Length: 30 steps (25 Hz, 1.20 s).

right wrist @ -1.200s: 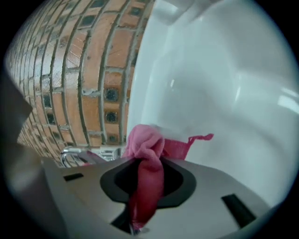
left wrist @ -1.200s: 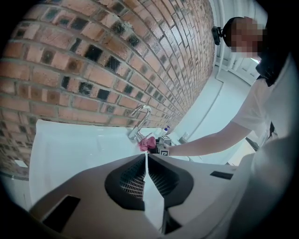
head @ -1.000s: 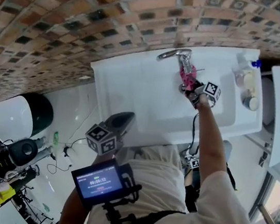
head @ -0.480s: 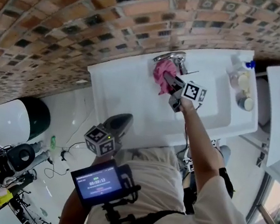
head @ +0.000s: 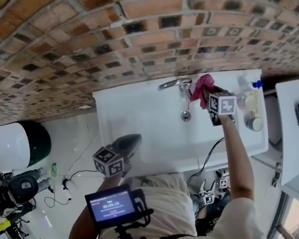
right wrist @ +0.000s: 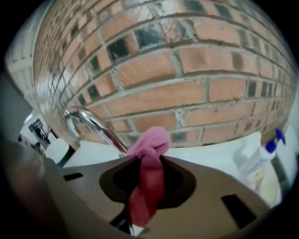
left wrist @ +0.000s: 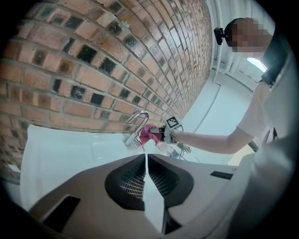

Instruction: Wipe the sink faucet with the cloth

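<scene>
Wiping seems under way: the right hand-held gripper (head: 209,93) clamps a crumpled pink cloth (head: 201,86) beside the curved chrome faucet (head: 173,84); next, press it along the spout.

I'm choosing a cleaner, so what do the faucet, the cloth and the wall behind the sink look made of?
The faucet: probably chromed metal, glossy, with bright mirror-like highlights along the curved spout.
The cloth: soft pink fabric, matte, bunching into folds.
The wall: rough matte brick with pale mortar joints.

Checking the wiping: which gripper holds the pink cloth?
The right gripper, shut on the pink cloth by the faucet; the left gripper is shut and empty.
</scene>
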### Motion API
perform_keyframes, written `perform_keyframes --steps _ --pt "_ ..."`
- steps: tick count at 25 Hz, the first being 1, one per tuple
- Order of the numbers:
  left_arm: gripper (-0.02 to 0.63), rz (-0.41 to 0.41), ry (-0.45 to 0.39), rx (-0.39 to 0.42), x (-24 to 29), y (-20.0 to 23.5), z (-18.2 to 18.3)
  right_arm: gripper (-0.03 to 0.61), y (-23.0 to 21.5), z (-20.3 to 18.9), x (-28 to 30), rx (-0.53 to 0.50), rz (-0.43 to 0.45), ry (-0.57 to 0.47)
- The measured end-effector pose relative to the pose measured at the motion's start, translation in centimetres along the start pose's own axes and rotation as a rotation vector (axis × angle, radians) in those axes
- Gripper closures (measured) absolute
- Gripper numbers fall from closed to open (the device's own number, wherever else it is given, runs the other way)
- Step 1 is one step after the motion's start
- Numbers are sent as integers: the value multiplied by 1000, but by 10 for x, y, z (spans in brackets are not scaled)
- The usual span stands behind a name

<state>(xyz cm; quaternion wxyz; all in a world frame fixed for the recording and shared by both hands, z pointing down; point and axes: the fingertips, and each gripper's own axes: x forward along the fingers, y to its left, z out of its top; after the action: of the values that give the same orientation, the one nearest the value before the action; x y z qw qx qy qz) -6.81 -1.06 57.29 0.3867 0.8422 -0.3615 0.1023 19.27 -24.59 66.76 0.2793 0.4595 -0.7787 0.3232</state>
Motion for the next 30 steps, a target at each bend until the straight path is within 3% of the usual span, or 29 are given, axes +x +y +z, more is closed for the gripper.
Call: perform_keyframes --steps 4,9,13,16,20,24,28,30 --pt "617 -31 9 34 15 -10 8 482 -29 -16 46 -298 -45 251" --pt "617 -24 28 29 18 -13 9 482 -5 -28 95 -431 147 373" --pt "617 -13 34 22 18 -5 7 482 -8 -72 107 -510 233 596" --pt "617 -9 36 14 20 -2 7 482 -3 -70 120 -568 265 587" --pt "617 -12 38 20 22 -2 8 482 5 -86 125 -557 328 613" --pt "617 -8 37 8 19 1 5 482 7 -64 127 -603 319 497" --pt "617 -9 39 12 19 5 4 483 14 -58 102 -674 306 495" --pt "617 -10 39 10 20 7 5 485 21 -44 91 -707 297 436"
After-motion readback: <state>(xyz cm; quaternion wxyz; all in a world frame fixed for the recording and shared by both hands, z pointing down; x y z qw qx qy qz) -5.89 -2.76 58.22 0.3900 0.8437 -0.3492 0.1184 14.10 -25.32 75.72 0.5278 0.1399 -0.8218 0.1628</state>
